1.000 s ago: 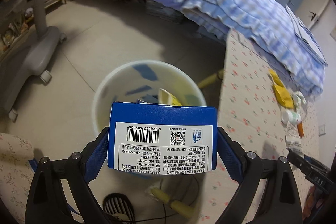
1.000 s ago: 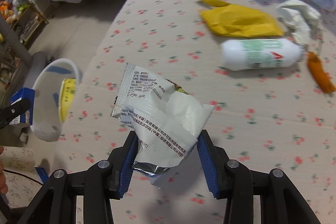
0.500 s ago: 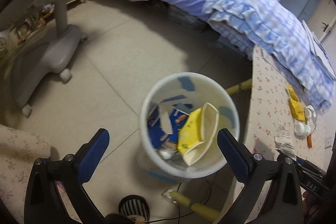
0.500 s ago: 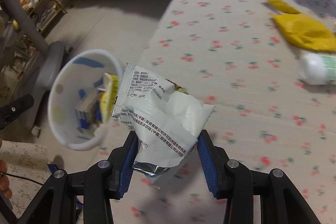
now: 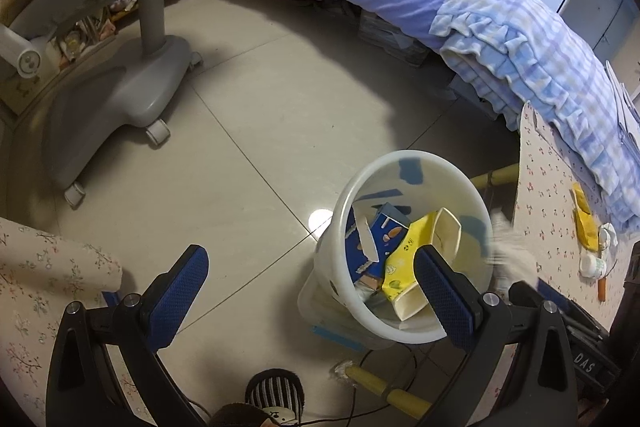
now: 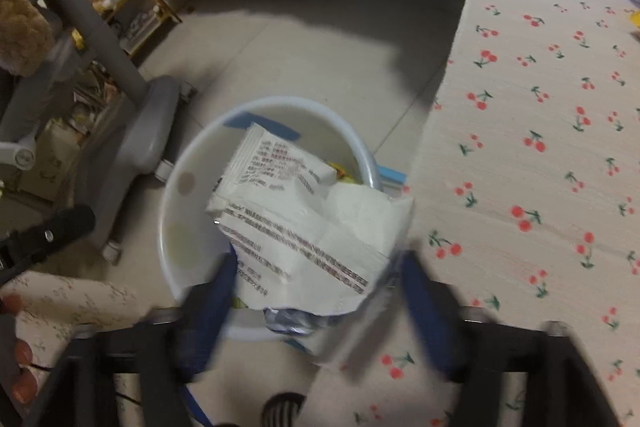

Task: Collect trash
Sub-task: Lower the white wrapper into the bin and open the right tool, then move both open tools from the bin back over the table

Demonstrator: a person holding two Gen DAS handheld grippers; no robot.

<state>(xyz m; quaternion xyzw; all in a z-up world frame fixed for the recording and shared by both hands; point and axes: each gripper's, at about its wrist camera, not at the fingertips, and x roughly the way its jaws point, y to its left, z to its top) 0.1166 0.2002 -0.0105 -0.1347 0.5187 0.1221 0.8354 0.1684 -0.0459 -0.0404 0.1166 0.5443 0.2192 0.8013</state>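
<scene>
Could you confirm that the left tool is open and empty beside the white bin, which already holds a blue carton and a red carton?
Not quite: in the left wrist view the white bin holds a blue carton and a yellow carton, not red. The left tool is open and empty.

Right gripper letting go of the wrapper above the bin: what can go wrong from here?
1. The white wrapper overhangs the white bin's table-side rim; as the right gripper opens, it may catch or fall outside.
2. The yellow carton stands tall inside, so the wrapper could perch on it.
</scene>
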